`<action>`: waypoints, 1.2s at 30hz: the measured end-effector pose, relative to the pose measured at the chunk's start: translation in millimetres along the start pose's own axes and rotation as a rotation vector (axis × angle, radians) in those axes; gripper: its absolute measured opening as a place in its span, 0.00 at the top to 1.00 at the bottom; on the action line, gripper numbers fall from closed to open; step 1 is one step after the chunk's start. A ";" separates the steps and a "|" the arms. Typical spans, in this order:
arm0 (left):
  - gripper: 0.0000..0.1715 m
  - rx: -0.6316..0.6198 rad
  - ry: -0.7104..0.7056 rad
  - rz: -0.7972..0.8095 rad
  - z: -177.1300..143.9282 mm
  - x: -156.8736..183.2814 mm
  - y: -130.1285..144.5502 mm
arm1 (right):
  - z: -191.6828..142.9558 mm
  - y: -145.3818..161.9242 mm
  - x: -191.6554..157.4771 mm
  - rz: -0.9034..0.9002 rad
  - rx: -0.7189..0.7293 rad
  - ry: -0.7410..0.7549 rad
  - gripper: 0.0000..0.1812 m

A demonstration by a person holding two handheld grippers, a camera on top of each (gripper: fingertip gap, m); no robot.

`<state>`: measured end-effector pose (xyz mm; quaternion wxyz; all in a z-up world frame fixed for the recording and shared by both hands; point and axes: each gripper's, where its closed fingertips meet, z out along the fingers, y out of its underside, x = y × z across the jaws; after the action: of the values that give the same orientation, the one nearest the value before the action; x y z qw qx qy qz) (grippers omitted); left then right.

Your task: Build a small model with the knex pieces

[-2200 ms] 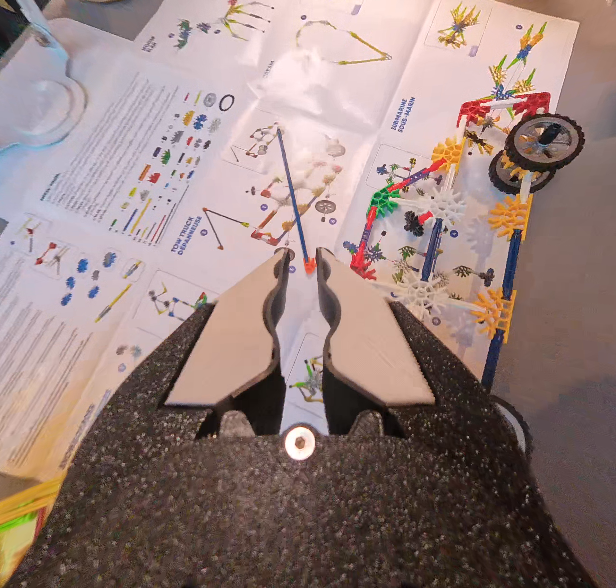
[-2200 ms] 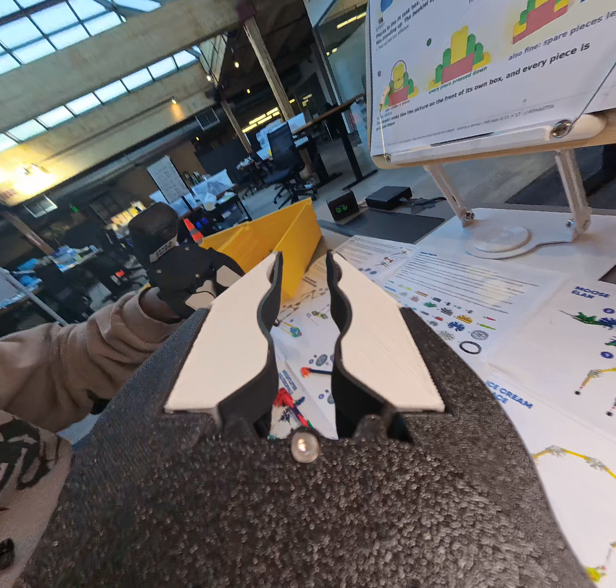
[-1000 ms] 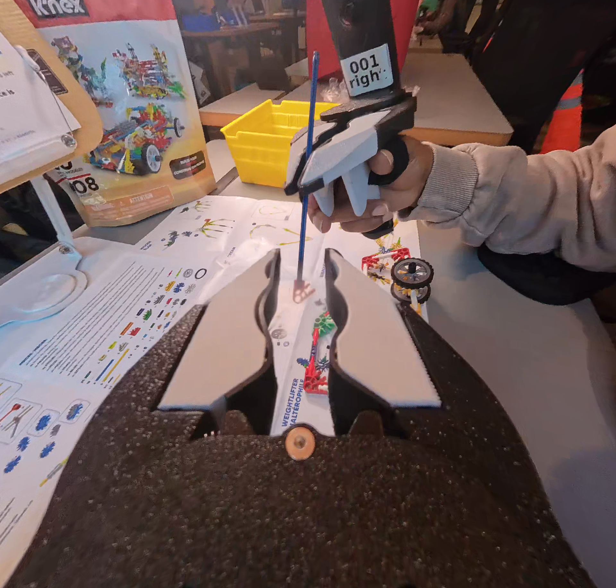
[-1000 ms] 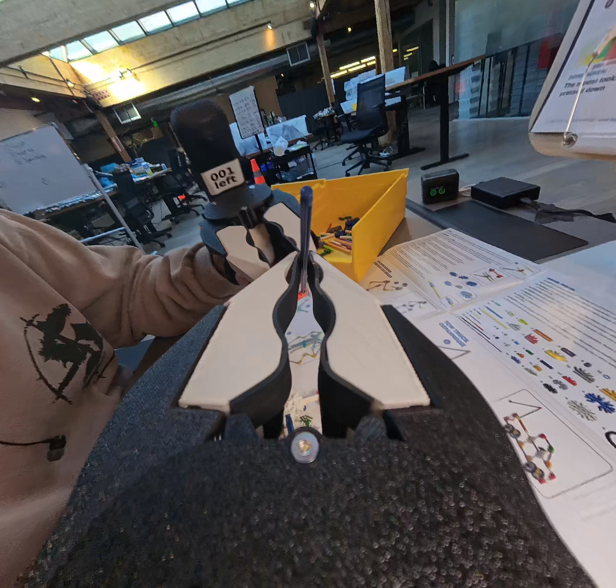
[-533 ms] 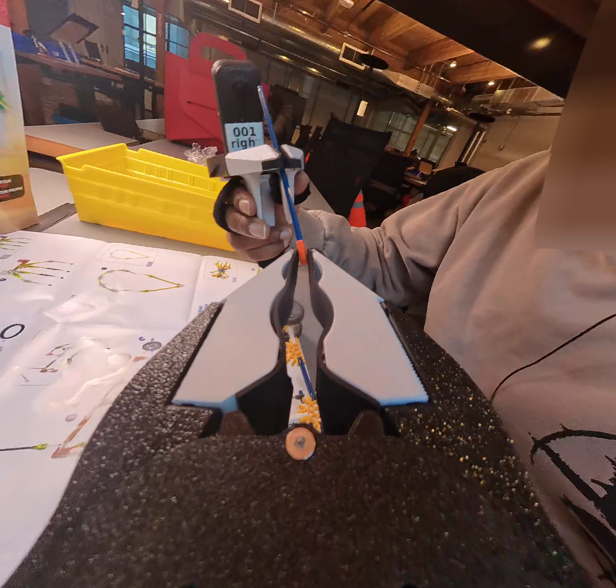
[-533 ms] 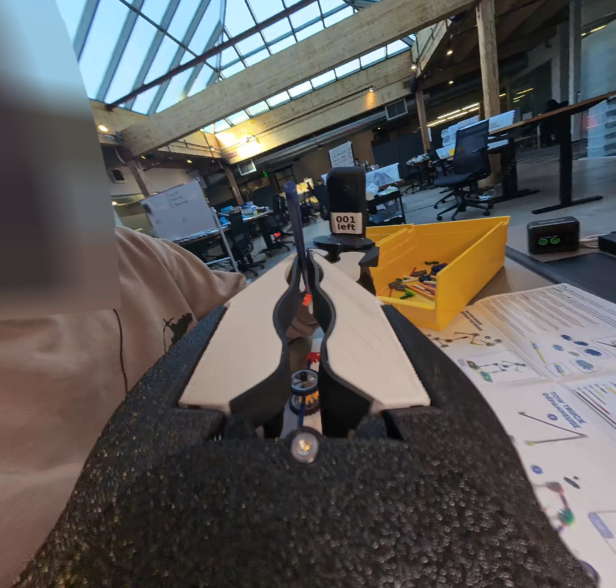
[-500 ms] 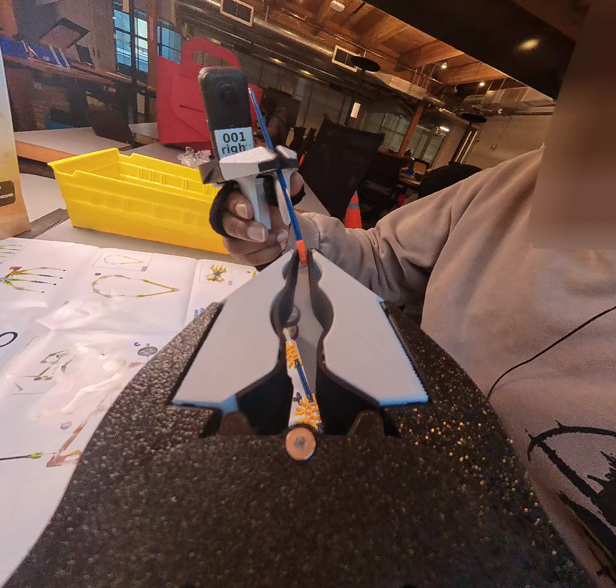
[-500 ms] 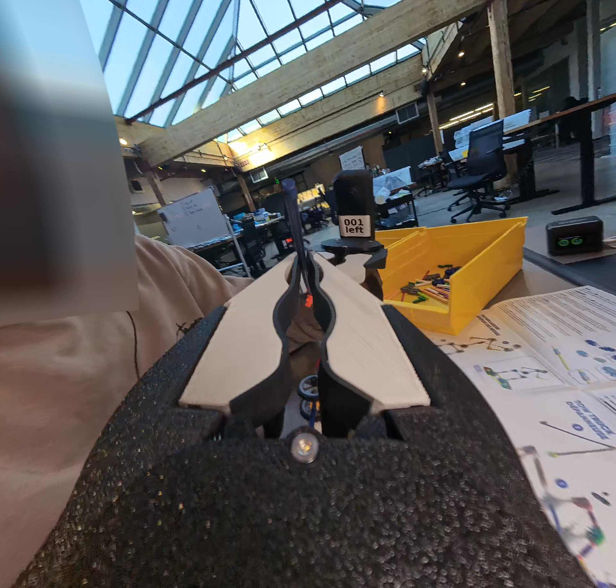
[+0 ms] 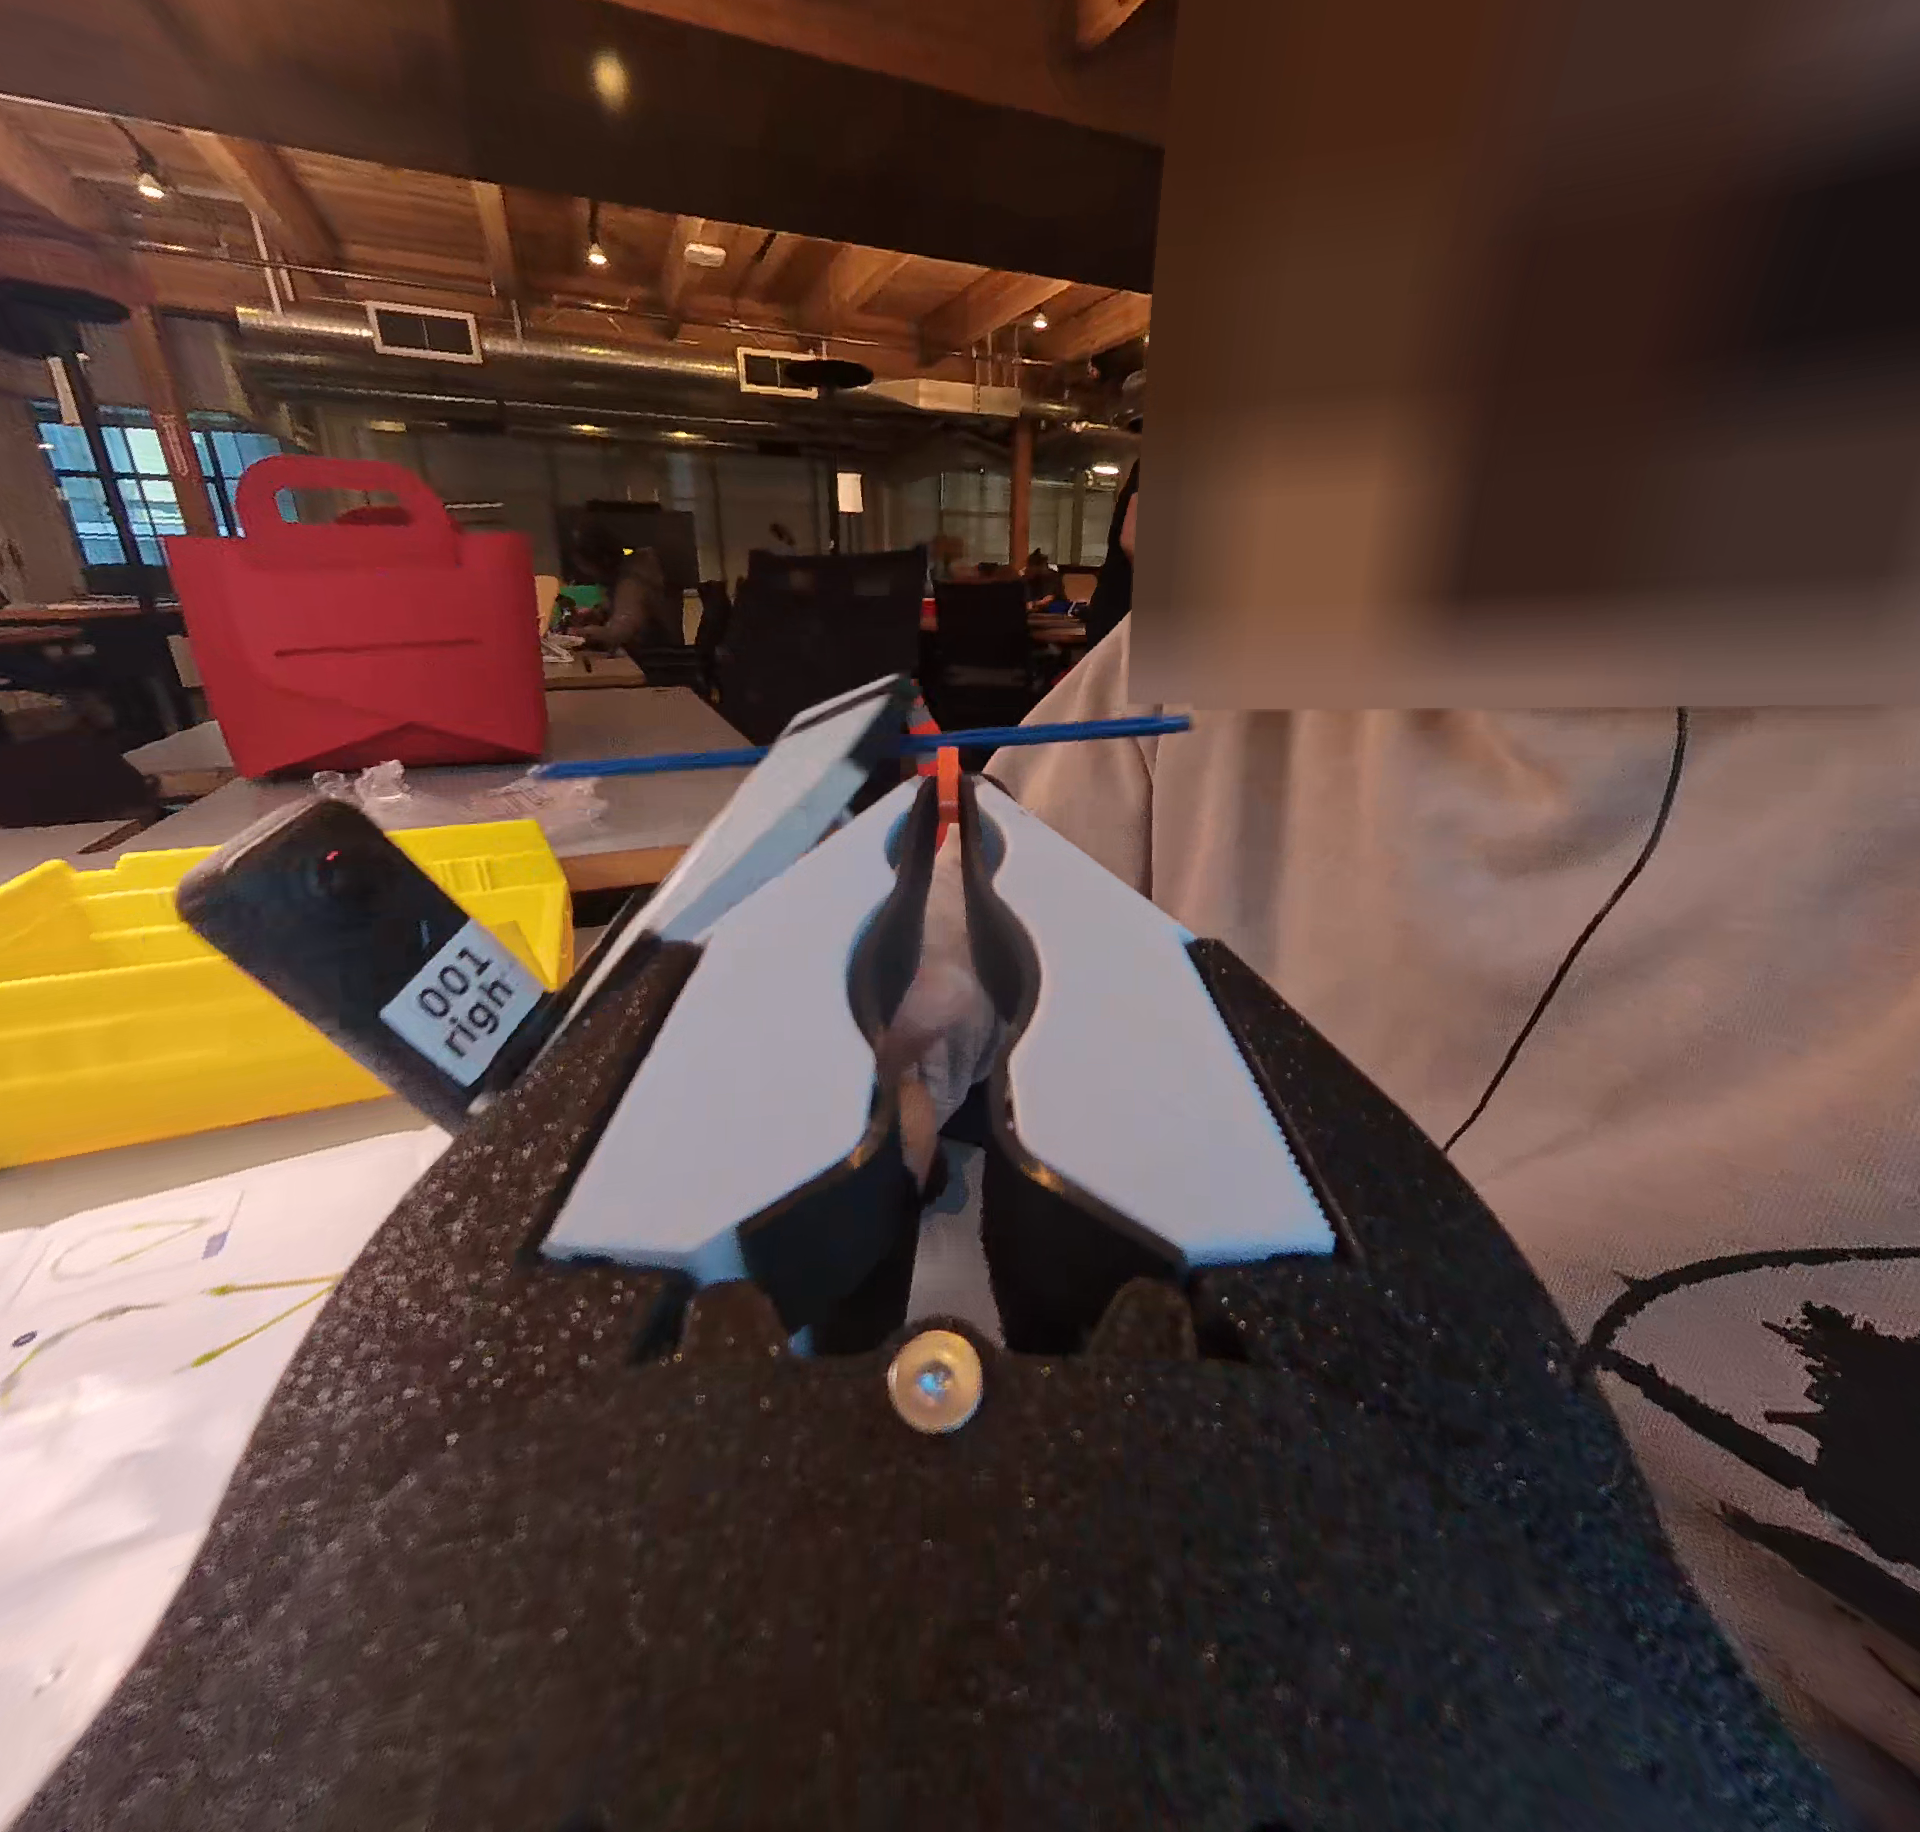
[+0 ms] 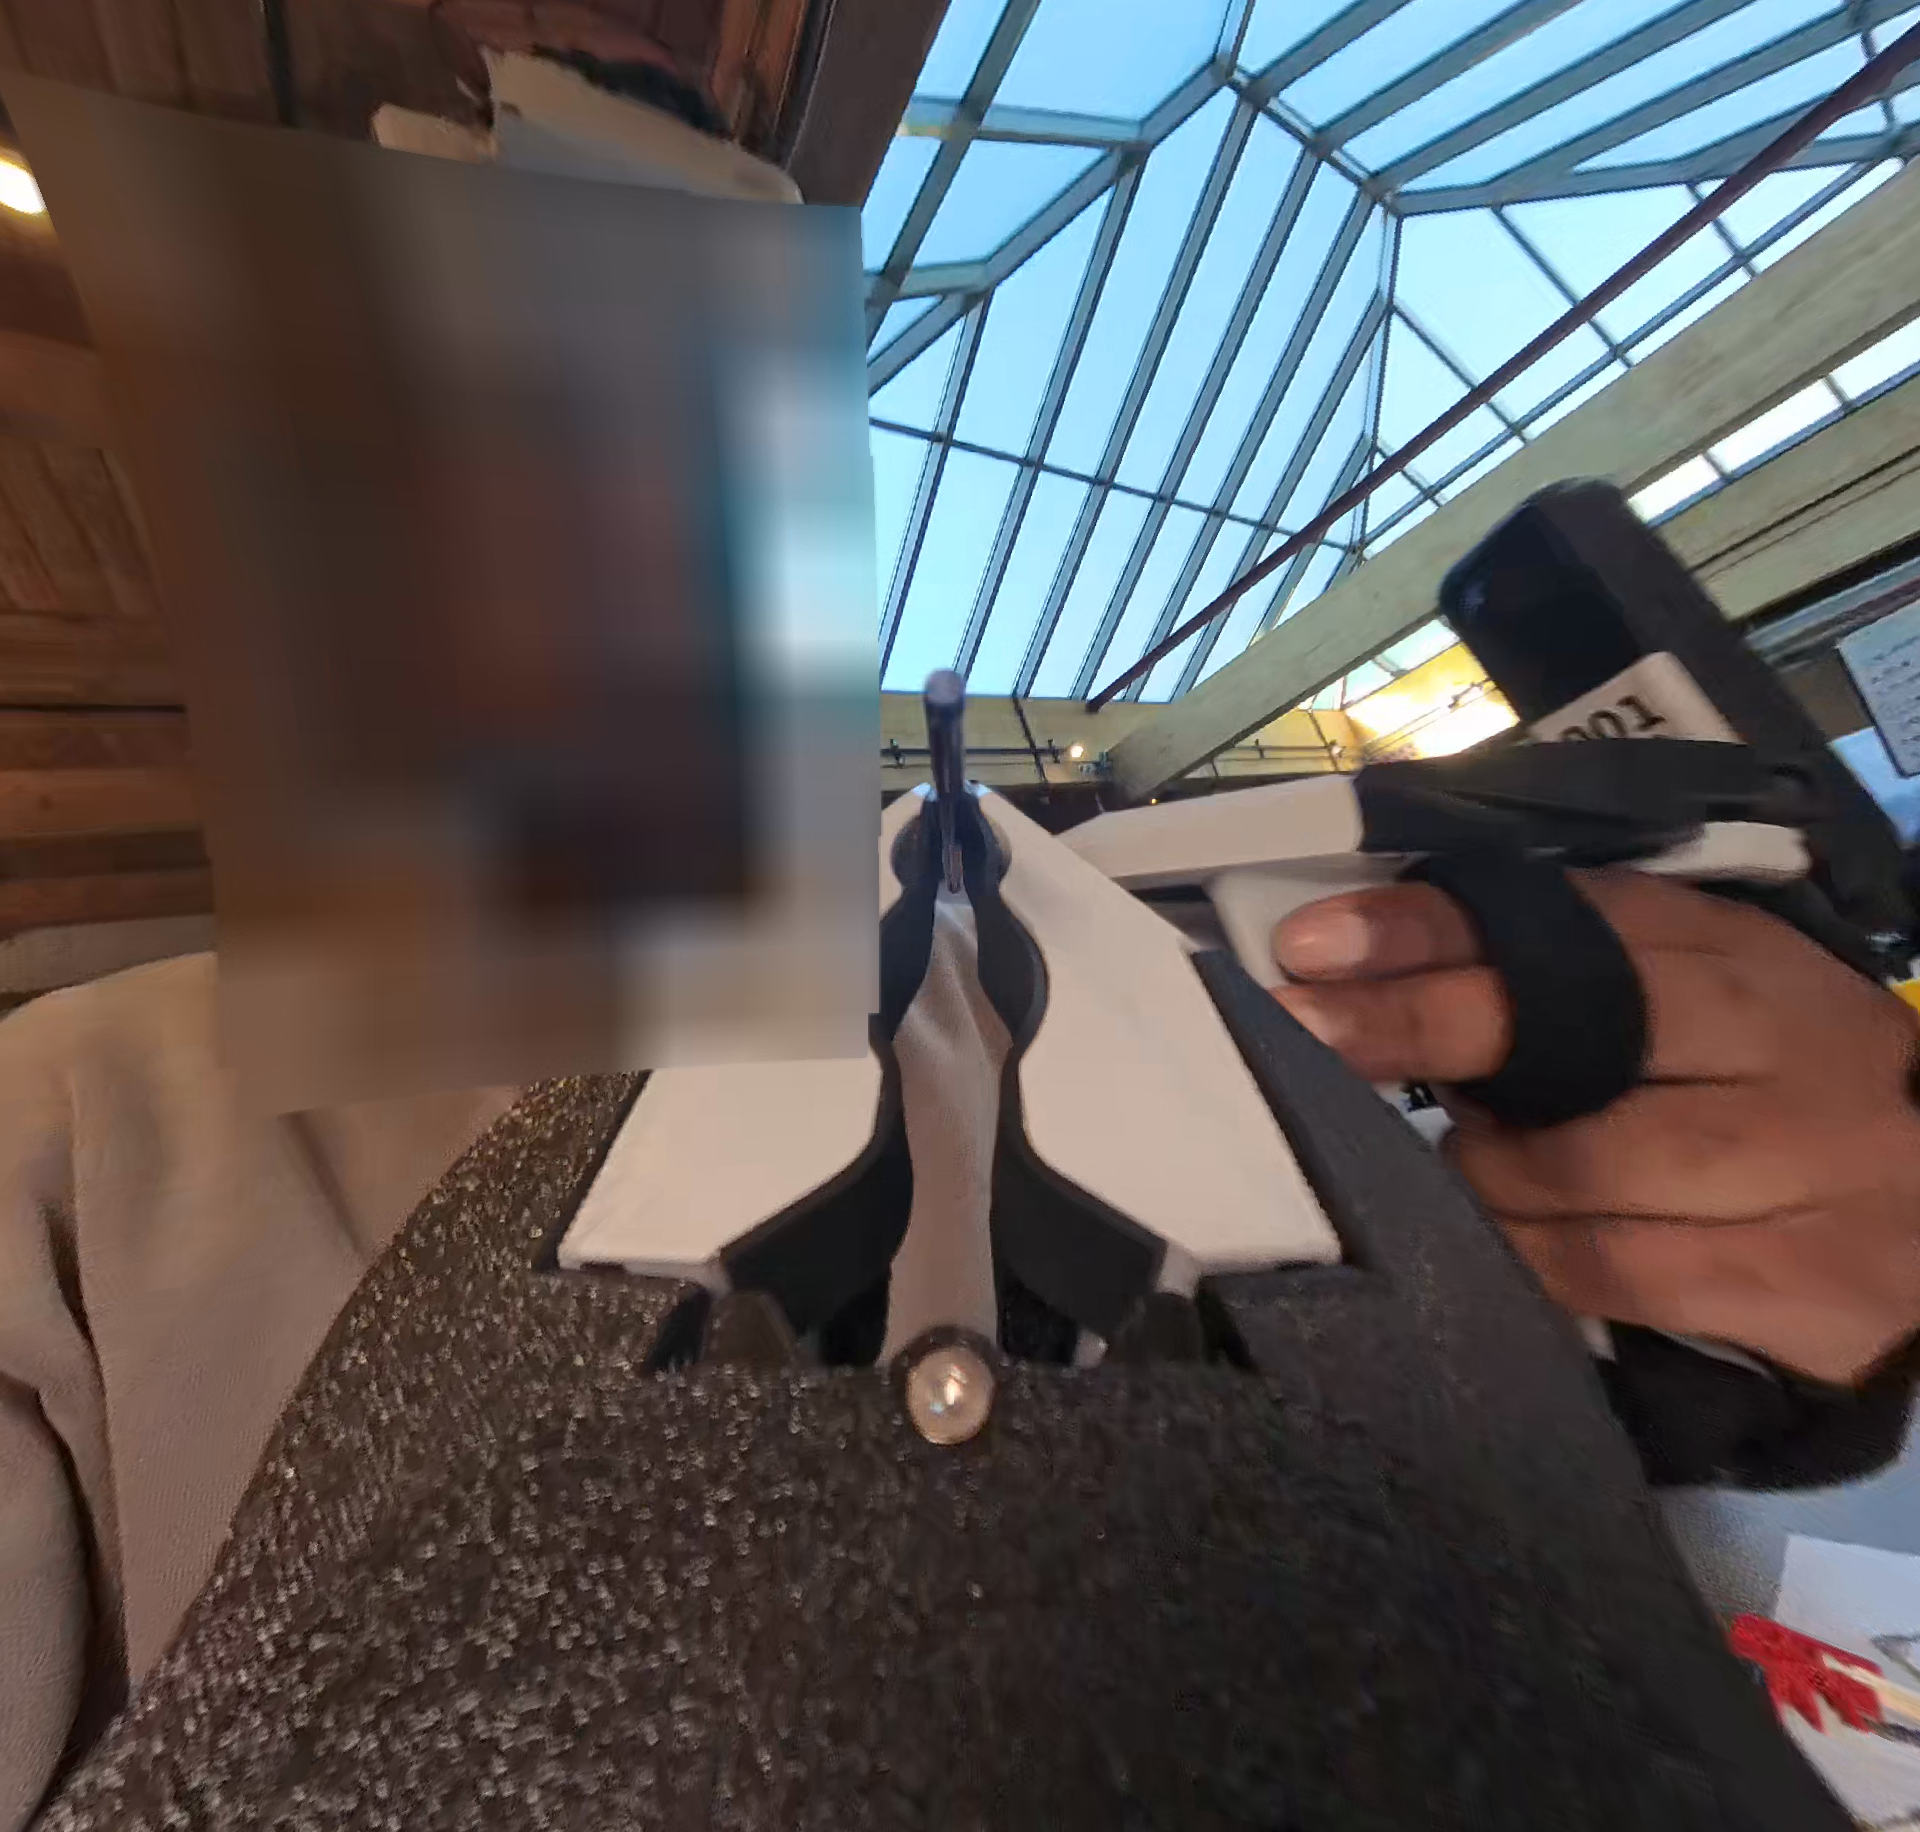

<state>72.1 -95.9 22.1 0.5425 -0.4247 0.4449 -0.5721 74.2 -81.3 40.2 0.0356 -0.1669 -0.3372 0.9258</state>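
Note:
My left gripper point(image 9: 943, 795) is shut on a small orange connector point(image 9: 945, 766) at its tips. A thin blue rod point(image 9: 1070, 732) runs level across the left wrist view and passes the connector. My right gripper point(image 9: 883, 720) reaches in from the left and grips that rod beside the connector. In the right wrist view my right gripper point(image 10: 948, 818) is shut on the rod point(image 10: 943, 728), which points up from its tips. The left gripper point(image 10: 1112, 837) comes in from the right, held by a hand point(image 10: 1662, 1138). Both are raised close to the person's beige sweatshirt point(image 9: 1455, 951).
A yellow bin point(image 9: 156, 993) stands at the left on the table, with a red bag point(image 9: 353, 639) on a table behind it. A white instruction sheet point(image 9: 125, 1367) lies at the lower left. A red toy part point(image 10: 1808, 1668) shows at the lower right. The tips of both grippers are at nearly the same place.
Both grippers have risen from the table and turned toward the person. The blue rod has swung from upright to level. The two grippers now sit closer together at the orange connector.

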 end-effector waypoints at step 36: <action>0.84 -0.687 -0.835 -0.257 -114.3 -144.2 168.4 | -145.6 -31.2 111.2 -0.820 -0.817 1.257 1.00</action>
<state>9.6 51.0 -169.6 0.4289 -0.8187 0.2978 -0.2389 16.5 51.7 -76.1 0.4852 -0.5139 -0.5960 0.3811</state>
